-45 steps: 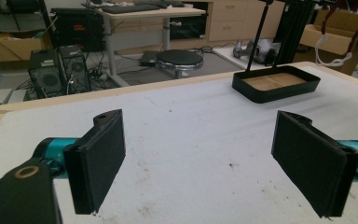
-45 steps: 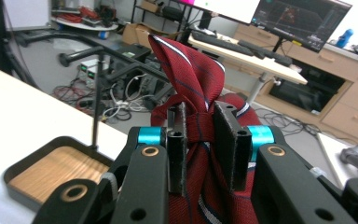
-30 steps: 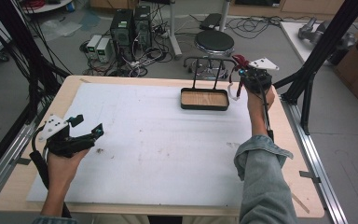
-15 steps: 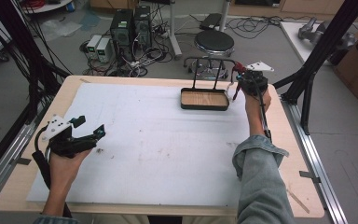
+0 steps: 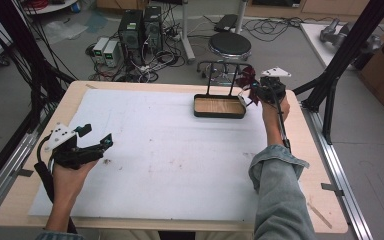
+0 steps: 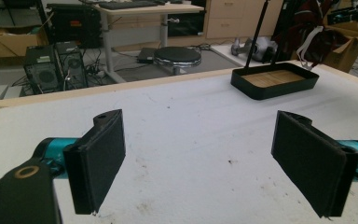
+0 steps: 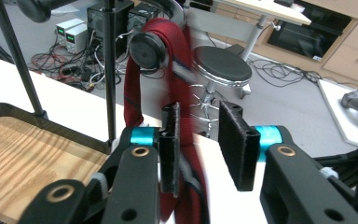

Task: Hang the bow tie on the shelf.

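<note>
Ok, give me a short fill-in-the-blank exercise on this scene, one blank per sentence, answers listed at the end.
1. The strap draped over the rack's bar is ____ in colour.
2. The floor of the black tray is made of ____.
3. The left gripper has its jaws ____, with nothing between them.
4. The strap hangs between the jaws of the ____ gripper.

Missing words: red; wood; open; right

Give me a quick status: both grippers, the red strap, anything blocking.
Left gripper open, idle over the white mat. Right gripper open around the red strap draped over the rack bar. Tray beside it; nothing blocking.
</note>
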A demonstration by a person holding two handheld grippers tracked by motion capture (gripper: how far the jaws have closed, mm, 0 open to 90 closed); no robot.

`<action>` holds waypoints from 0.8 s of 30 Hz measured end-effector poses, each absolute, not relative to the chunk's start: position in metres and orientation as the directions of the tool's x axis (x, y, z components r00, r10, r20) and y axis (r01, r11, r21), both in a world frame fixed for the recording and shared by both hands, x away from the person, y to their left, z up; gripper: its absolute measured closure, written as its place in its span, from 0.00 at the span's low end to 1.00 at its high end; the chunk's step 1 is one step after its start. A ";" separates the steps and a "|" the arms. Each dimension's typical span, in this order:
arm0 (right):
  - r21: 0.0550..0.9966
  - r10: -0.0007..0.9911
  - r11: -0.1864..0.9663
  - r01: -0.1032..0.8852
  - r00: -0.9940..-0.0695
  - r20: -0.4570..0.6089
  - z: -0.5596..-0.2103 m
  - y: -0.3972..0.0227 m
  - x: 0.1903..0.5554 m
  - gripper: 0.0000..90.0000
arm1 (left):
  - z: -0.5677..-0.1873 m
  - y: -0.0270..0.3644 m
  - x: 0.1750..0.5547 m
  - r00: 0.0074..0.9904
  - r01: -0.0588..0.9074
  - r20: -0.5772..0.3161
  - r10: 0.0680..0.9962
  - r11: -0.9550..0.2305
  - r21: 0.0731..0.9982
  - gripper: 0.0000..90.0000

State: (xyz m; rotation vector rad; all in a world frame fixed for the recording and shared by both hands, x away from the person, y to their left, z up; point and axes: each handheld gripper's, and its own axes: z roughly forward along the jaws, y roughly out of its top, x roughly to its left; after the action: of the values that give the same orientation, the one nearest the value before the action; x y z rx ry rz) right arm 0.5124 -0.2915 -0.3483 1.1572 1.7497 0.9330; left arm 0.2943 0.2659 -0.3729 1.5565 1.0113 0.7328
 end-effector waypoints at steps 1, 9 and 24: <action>0.892 0.943 0.303 0.335 -0.241 -0.230 -0.348 -0.291 0.512 0.76 | -0.373 0.266 0.294 0.447 0.224 -0.059 0.893 -0.048 0.973 0.20; 0.892 0.944 0.309 0.329 -0.220 -0.246 -0.340 -0.294 0.505 0.74 | -0.370 0.266 0.292 0.448 0.218 -0.059 0.892 -0.045 0.975 0.20; 0.934 0.977 0.187 0.303 -0.159 -0.145 -0.303 -0.332 0.465 0.48 | -0.364 0.263 0.288 0.457 0.195 -0.053 0.888 -0.041 0.980 0.20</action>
State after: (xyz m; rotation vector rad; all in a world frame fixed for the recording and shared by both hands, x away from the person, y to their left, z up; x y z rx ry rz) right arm 0.4650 -0.3320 -0.3028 1.2407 1.6207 1.0073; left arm 0.2879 0.2629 -0.3642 1.5361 0.9844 0.7408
